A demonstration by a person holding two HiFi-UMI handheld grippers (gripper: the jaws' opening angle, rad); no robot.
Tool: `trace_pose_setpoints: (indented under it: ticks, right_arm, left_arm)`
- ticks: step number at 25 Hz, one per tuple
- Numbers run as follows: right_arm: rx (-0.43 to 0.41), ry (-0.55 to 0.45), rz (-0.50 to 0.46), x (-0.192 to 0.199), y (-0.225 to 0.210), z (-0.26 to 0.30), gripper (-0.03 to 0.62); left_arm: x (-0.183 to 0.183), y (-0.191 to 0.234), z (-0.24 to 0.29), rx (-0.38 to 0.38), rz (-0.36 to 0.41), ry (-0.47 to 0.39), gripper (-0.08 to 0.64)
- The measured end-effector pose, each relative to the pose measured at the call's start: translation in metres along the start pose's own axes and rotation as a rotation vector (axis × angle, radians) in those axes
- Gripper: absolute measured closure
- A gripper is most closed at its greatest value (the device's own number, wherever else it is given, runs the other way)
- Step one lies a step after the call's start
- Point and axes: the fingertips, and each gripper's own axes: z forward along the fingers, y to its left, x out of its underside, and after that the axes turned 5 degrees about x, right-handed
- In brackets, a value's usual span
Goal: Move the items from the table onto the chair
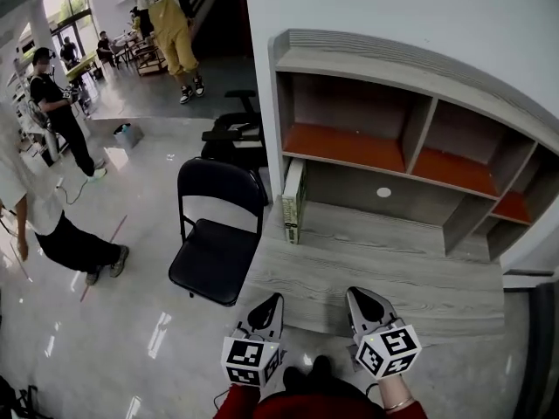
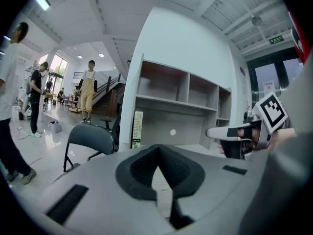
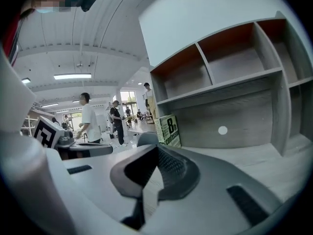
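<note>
A green-and-white book point(image 1: 293, 201) stands upright at the left end of the wooden table point(image 1: 393, 278), against the shelf unit; it also shows in the left gripper view point(image 2: 137, 129) and the right gripper view point(image 3: 169, 130). A black folding chair point(image 1: 214, 234) stands empty just left of the table. My left gripper point(image 1: 273, 302) and right gripper point(image 1: 356, 297) hover side by side over the table's front edge, both shut and holding nothing. The left gripper's point(image 2: 157, 151) tips meet, and so do the right gripper's point(image 3: 156, 153).
A shelf unit point(image 1: 406, 138) with orange-floored, empty compartments rises behind the table. A black office chair point(image 1: 234, 133) stands behind the folding chair. Several people stand on the glossy floor point(image 1: 131, 321) to the left and far back.
</note>
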Motion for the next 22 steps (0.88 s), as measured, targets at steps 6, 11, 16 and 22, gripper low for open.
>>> trace_pose_setpoints:
  ticks: [6, 11, 16, 22]
  right_arm:
    - [0.006, 0.023, -0.007, -0.006, -0.012, 0.024, 0.586]
    - [0.031, 0.068, 0.009, 0.004, -0.035, 0.027, 0.586]
    - [0.075, 0.105, 0.046, 0.015, -0.061, 0.025, 0.586]
    - [0.093, 0.135, 0.062, 0.02, -0.08, 0.028, 0.586]
  left_arm:
    - [-0.004, 0.019, 0.033, -0.009, -0.016, 0.048, 0.512]
    - [-0.031, 0.052, 0.112, -0.075, 0.026, 0.052, 0.211]
    - [-0.036, 0.097, 0.187, -0.189, -0.006, 0.082, 0.146]
    - [-0.028, 0.112, 0.228, -0.219, 0.008, 0.124, 0.146]
